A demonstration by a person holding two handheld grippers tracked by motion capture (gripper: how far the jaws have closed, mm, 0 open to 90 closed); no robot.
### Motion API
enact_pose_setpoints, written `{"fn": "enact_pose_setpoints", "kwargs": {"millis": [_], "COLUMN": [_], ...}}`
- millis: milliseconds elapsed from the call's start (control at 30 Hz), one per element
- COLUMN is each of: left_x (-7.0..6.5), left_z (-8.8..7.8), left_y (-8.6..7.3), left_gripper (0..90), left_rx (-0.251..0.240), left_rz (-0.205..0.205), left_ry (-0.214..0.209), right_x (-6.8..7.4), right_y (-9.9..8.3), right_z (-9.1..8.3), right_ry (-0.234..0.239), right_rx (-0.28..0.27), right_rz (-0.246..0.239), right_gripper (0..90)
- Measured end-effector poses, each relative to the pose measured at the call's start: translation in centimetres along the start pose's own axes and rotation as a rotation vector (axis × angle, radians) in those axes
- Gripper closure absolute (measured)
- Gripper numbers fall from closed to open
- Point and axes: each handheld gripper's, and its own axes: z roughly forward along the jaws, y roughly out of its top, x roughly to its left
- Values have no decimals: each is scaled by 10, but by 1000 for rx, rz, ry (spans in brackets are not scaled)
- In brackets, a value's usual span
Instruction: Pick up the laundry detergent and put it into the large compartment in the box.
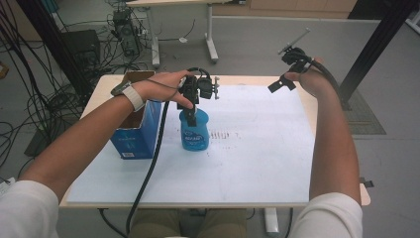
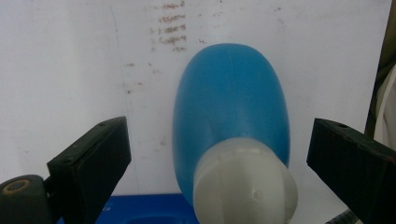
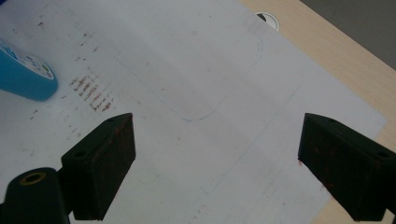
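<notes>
Blue bottle [image 1: 194, 131] with white cap [image 2: 245, 184], upright on the white sheet [image 1: 257, 148] covering the desk [image 1: 309, 96], left of centre and nearer the far edge than the near one. Label on its side, print too small to read. Contents hidden behind opaque plastic. In the left gripper view, seen from above: cap closest to the camera, blue body widening beyond it.

Left gripper [image 1: 192, 113] directly over the bottle, pointing down at its top. Jaws spread wide, one to each side of the cap, clear of it on both sides, nothing held. Cable trailing from it down across the sheet and off the near edge.

Just left of the bottle, an open blue box [image 1: 137, 134] near the left edge of the desk, brown inside; a corner of it at the bottom of the left gripper view. Contents not visible, the left hand [image 1: 163, 84] and wrist lying across its opening.

Faint brown smudges [image 1: 223, 134] on the sheet just right of the bottle.

Right gripper [image 1: 287, 74] well apart from the bottle, raised above the far right corner of the desk. Jaws wide open and empty, over bare sheet, with the bottle's base at the upper left of the right gripper view.
</notes>
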Motion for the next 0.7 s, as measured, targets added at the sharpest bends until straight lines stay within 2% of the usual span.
{"fn": "enact_pose_setpoints", "kwargs": {"millis": [700], "left_x": [1], "left_z": [-2], "left_y": [-5], "left_gripper": [71], "left_rx": [-18], "left_rz": [-11], "left_ry": [-3], "right_x": [0], "right_y": [-2], "right_z": [-2], "right_ry": [-2], "right_rx": [-7], "right_rz": [1], "right_gripper": [110]}}
